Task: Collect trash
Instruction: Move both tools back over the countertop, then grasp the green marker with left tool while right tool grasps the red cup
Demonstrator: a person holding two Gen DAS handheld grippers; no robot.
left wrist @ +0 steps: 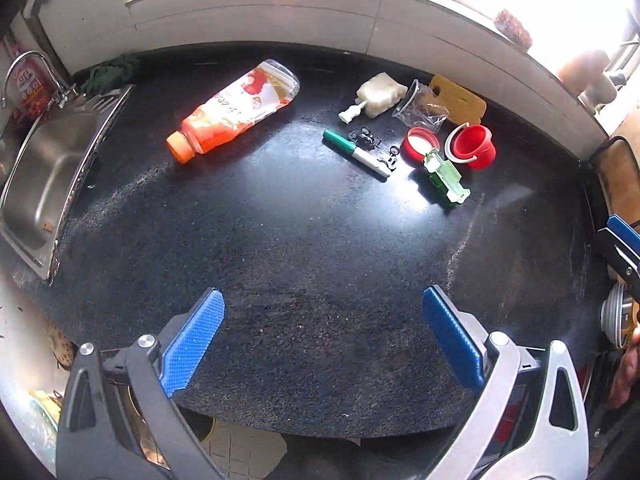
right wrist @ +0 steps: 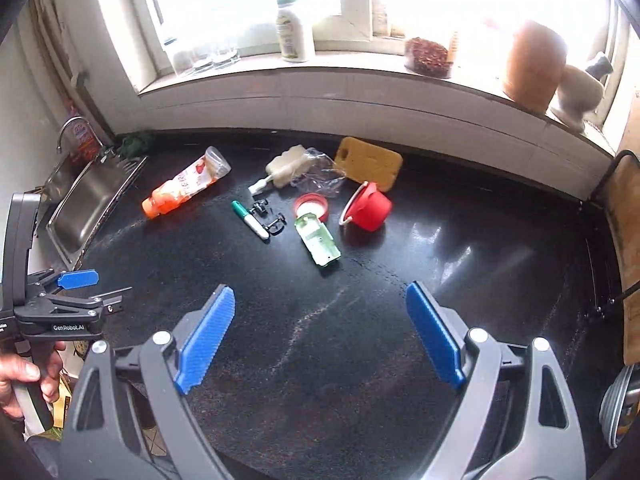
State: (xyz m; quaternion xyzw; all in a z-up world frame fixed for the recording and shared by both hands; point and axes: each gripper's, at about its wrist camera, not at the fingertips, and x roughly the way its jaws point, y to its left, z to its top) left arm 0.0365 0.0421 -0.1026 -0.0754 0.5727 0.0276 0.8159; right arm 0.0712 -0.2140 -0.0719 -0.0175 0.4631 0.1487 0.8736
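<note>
On the black counter (left wrist: 304, 240) lie an orange-capped juice bottle (left wrist: 234, 110) on its side, a green marker (left wrist: 354, 153), a white sponge brush (left wrist: 376, 96), clear plastic wrap (left wrist: 422, 108), a red lid (left wrist: 419, 143), a small red bucket (left wrist: 472, 146) and a green toy truck (left wrist: 446, 178). The same items show in the right wrist view: bottle (right wrist: 186, 188), marker (right wrist: 250, 219), truck (right wrist: 318, 242), bucket (right wrist: 370, 206). My left gripper (left wrist: 324, 340) is open and empty, well short of them. My right gripper (right wrist: 320, 332) is open and empty too.
A steel sink (left wrist: 48, 184) with a tap lies at the left. A yellow sponge (left wrist: 458, 100) sits at the back by the wall. Small black clips (right wrist: 268, 216) lie by the marker. The window sill (right wrist: 360, 60) carries a bottle, jars and pots. A board (right wrist: 630, 240) stands at the right.
</note>
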